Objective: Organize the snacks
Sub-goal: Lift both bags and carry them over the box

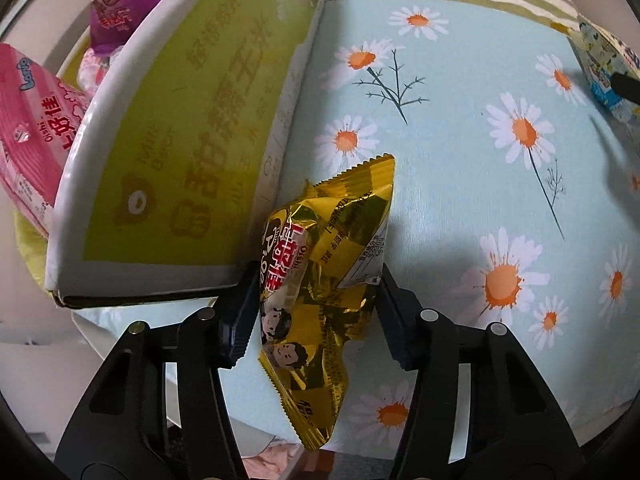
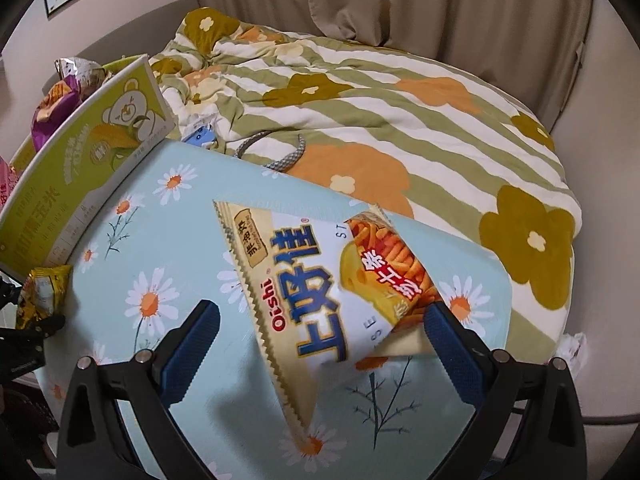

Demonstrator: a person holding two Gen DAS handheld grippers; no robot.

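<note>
Left wrist view shows the left gripper (image 1: 316, 312) closed on a crinkled gold foil snack bag (image 1: 324, 280), low in the centre, beside a green cardboard box (image 1: 192, 140) – pink and purple packets sit at upper left. Only the right wrist view shows the right gripper (image 2: 320, 344) standing open around a glossy white chip bag (image 2: 320, 288) – its right pad touches the bag – on the daisy-print cloth (image 2: 160, 220), and the striped quilt (image 2: 400, 100) at the top.

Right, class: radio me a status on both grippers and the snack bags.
Left gripper shut on gold snack bag, beside the green box. Right gripper open, jaws straddling white Oishi bag on the daisy cloth. Nothing blocking.
</note>
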